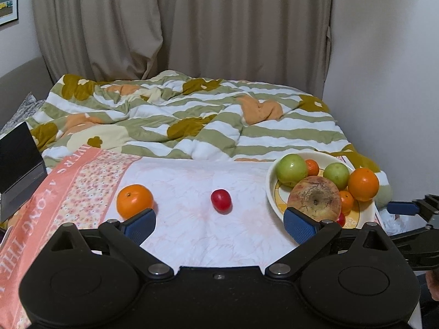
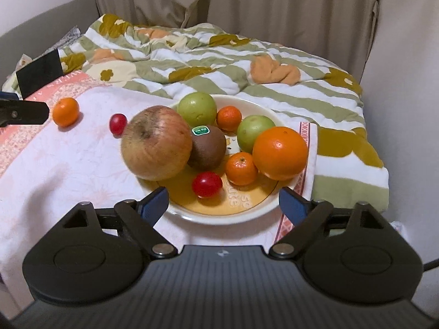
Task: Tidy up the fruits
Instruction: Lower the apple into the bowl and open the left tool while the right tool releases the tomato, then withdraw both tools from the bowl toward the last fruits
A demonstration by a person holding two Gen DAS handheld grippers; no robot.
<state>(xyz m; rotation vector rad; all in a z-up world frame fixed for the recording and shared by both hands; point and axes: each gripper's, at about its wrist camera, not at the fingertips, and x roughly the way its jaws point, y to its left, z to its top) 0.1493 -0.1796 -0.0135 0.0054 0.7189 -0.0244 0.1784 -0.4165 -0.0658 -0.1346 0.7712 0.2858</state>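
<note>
A white plate [image 2: 248, 213] holds a large apple [image 2: 156, 142], a kiwi [image 2: 208, 148], two green fruits [image 2: 197, 108], a big orange [image 2: 279, 152], small mandarins [image 2: 241, 168] and a red cherry fruit [image 2: 207, 183]. My right gripper [image 2: 223, 201] hovers open over the plate's near rim with nothing between its fingers. On the pink cloth [image 1: 192, 175] lie a loose mandarin [image 1: 134, 200] and a loose red fruit [image 1: 221, 198]. My left gripper [image 1: 218, 223] stands open just short of them, its left finger [image 1: 140, 222] close to the mandarin. The plate [image 1: 271, 189] sits to its right.
A rumpled striped blanket [image 1: 192, 115] covers the bed behind the cloth. A black box [image 1: 19, 164] stands at the left edge. Curtains [image 1: 192, 27] and a wall close off the back and right. The right gripper's finger [image 1: 402, 208] shows beyond the plate.
</note>
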